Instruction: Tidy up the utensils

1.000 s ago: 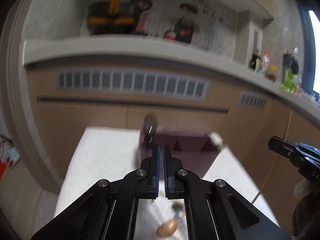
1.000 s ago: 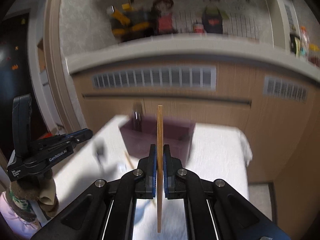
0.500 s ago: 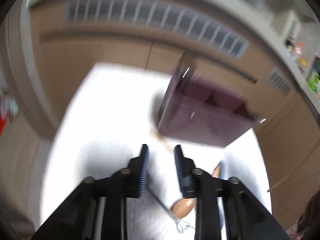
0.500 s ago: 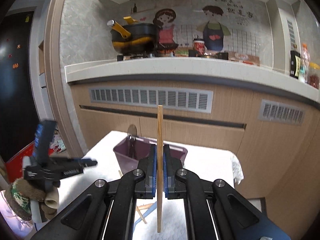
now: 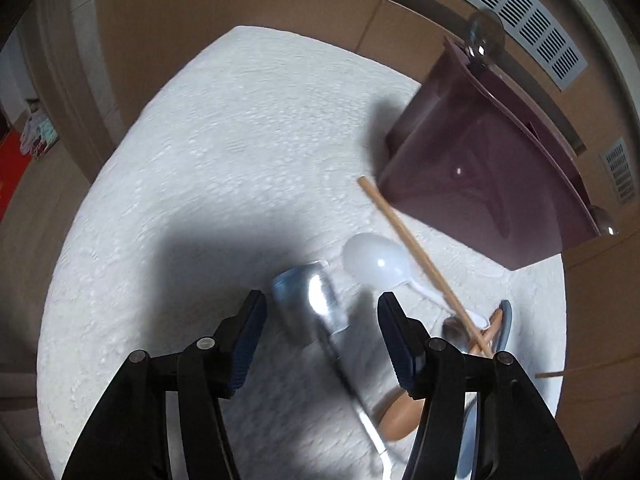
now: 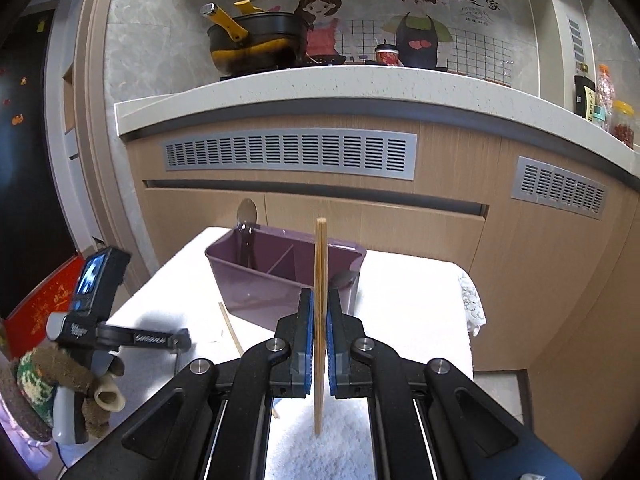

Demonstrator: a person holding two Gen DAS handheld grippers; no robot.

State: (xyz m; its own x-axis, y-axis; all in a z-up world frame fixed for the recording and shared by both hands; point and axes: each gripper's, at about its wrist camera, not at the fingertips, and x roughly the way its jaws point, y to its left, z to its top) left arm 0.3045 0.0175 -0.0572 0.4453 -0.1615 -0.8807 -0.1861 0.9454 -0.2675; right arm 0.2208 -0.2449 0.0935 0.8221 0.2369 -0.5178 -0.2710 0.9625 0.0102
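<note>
My left gripper (image 5: 322,310) is open and points down at a heap of utensils on the white cloth. Between its fingers lies a metal spatula (image 5: 316,300). Beside it lie a white plastic spoon (image 5: 376,258), a wooden chopstick (image 5: 416,256) and a brown wooden spoon (image 5: 400,418). The purple divided caddy (image 5: 472,160) stands to the upper right with a metal spoon (image 5: 484,36) in it. My right gripper (image 6: 319,312) is shut on an upright wooden chopstick (image 6: 320,280), in front of the caddy (image 6: 256,280).
The white cloth-covered table (image 5: 200,160) stands before wooden kitchen cabinets (image 6: 360,216) with vents. A counter (image 6: 320,84) above holds a black and yellow pan and bottles. The left hand-held gripper (image 6: 104,320) shows at the left of the right wrist view.
My left gripper has opened, tipped down and come close over the utensil heap. My right gripper has kept hold of the chopstick and stayed nearly still.
</note>
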